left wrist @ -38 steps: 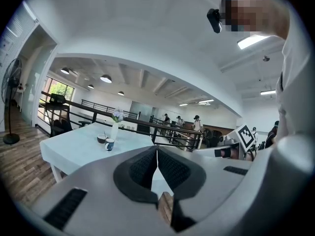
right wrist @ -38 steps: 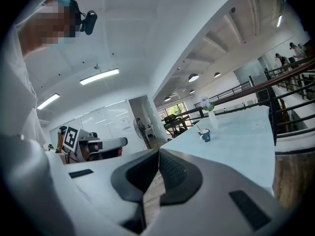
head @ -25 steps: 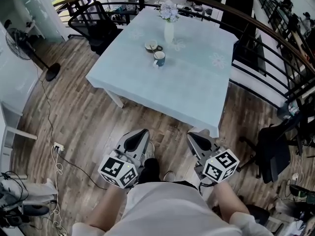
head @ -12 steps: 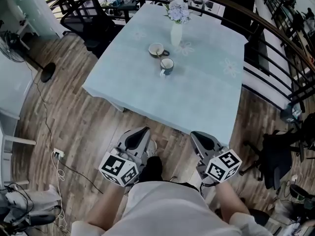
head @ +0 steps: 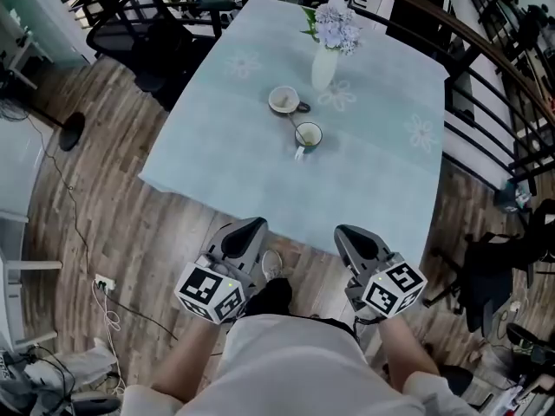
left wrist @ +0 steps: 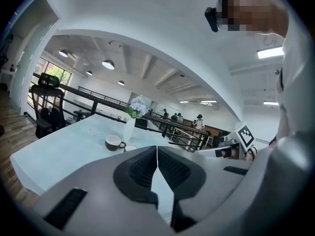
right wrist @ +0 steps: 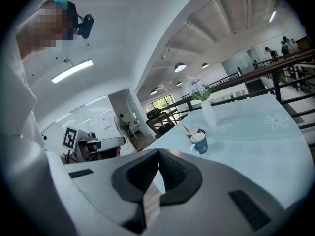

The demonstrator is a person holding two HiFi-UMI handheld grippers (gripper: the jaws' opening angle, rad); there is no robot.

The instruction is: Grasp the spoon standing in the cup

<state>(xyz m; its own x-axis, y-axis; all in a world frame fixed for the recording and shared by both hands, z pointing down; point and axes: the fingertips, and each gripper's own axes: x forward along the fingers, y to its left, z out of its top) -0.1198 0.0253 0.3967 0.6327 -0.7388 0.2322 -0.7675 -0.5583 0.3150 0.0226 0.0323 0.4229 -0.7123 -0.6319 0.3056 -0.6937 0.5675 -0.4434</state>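
Two cups stand mid-table on a pale blue cloth: a brown cup (head: pixel 284 100) and a blue cup (head: pixel 308 135) nearer me. From the right gripper view a thin spoon (right wrist: pixel 187 130) leans out of the brown cup (right wrist: pixel 193 131), just behind the blue cup (right wrist: pixel 199 143). The left gripper view shows the brown cup (left wrist: pixel 114 142) too. My left gripper (head: pixel 251 227) and right gripper (head: pixel 345 232) hang close to my body, short of the table's near edge, over the wood floor. Both are shut with nothing in them, jaws touching (left wrist: pixel 157 148) (right wrist: pixel 159 151).
A white vase of flowers (head: pixel 325 55) stands just behind the cups. The table (head: pixel 217 154) has a railing (head: pixel 486 50) behind and to its right. Black office chairs (head: pixel 143 42) sit at the far left, and another chair (head: pixel 494 276) at the right. Cables lie on the floor at the lower left.
The table and cups have come nearer and shifted right in the head view. Both grippers stay shut, held in front of my body.
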